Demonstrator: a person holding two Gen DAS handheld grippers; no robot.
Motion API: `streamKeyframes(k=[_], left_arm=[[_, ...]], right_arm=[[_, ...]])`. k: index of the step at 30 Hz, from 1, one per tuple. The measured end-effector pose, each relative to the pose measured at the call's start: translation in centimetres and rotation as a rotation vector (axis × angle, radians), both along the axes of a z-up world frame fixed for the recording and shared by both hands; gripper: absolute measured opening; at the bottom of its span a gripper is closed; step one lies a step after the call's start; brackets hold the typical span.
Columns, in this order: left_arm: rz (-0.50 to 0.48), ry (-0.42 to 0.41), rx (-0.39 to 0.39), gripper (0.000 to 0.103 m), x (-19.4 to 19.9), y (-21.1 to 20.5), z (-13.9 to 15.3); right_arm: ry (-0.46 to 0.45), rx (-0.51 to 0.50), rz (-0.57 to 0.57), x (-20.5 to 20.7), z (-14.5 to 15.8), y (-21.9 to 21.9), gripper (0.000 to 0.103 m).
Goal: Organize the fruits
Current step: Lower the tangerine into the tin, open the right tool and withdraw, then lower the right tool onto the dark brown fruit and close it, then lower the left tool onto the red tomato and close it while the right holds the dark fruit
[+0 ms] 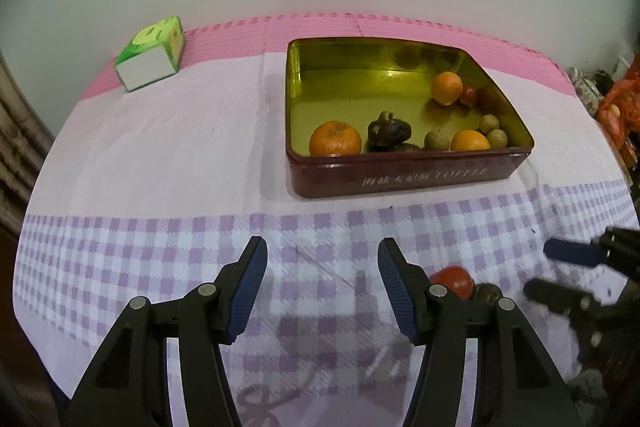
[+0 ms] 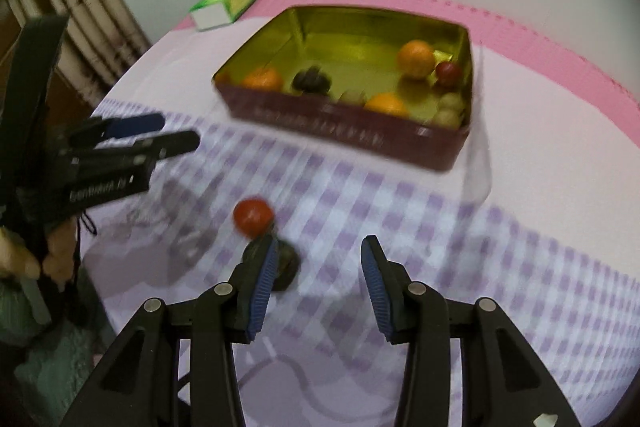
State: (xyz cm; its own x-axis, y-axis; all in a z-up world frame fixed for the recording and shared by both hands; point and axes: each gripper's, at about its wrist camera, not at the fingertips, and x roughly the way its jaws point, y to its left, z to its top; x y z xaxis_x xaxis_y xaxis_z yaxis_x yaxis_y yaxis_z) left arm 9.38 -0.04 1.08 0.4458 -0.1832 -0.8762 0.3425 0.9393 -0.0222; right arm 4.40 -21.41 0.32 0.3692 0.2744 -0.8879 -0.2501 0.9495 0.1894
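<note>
A dark red tin (image 1: 400, 175) with a gold inside holds oranges, small brown fruits, a dark fruit and a red one; it also shows in the right wrist view (image 2: 360, 137). A red tomato (image 2: 253, 213) and a dark green fruit (image 2: 286, 261) lie on the checked cloth near the front. In the left wrist view the tomato (image 1: 454, 279) and dark fruit (image 1: 488, 293) sit just right of my left gripper (image 1: 322, 251), which is open and empty. My right gripper (image 2: 318, 247) is open and empty, its left finger just beside the dark fruit. It also shows in the left wrist view (image 1: 544, 273).
A green and white carton (image 1: 154, 53) lies at the back left of the table, near the pink mat edge (image 1: 400, 23). A wall rises behind. Clutter (image 1: 616, 107) sits past the table's right edge. A curtain (image 2: 80, 15) hangs at the left.
</note>
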Motion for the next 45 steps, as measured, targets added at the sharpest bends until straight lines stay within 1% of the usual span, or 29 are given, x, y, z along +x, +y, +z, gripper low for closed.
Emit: streamKeyframes(k=[5,8,15,20,24,27,31,35,42,45], left_arm=[[-0.001,0.003,0.005,0.059,-0.6,0.3,-0.2],[0.0,0.009,0.008,0.059,-0.7,0.4,-0.3],[-0.001,0.019,0.008,0.059,-0.7,0.3,-0.6],[-0.008,0.027,0.011,0.059,-0.8,0.1,-1.0],[-0.009,0.029,0.009,0.059,-0.9,0.0,-1.1],[-0.011,0.029,0.009,0.059,-0.9,0.0,-1.1],[-0.014,0.031,0.007,0.059,-1.1,-0.2,-1.2],[-0.026,0.034,0.002,0.059,-1.5,-0.7,-1.3],[-0.076,0.06,-0.016,0.059,-2.7,-1.9,-1.3],[-0.099,0.069,-0.019,0.059,-3.2,-2.5,-1.4]], right_arm=[[0.031,0.02,0.022,-1.0,-1.1,1.3,0.042],[0.039,0.019,0.035,-1.0,-1.5,2.3,0.044],[0.068,-0.008,0.03,-0.3,-3.1,3.4,0.044],[0.079,-0.009,0.029,0.3,-3.8,3.8,0.044],[0.072,-0.014,0.034,0.3,-3.8,4.0,0.039],[0.06,-0.03,0.031,0.2,-3.7,4.1,0.038],[0.054,-0.039,0.003,0.5,-3.7,3.3,0.038],[0.049,-0.054,-0.044,0.9,-3.6,1.6,0.038],[0.04,-0.072,-0.151,1.5,-3.6,-2.5,0.038],[0.034,-0.074,-0.182,1.5,-3.6,-3.5,0.038]])
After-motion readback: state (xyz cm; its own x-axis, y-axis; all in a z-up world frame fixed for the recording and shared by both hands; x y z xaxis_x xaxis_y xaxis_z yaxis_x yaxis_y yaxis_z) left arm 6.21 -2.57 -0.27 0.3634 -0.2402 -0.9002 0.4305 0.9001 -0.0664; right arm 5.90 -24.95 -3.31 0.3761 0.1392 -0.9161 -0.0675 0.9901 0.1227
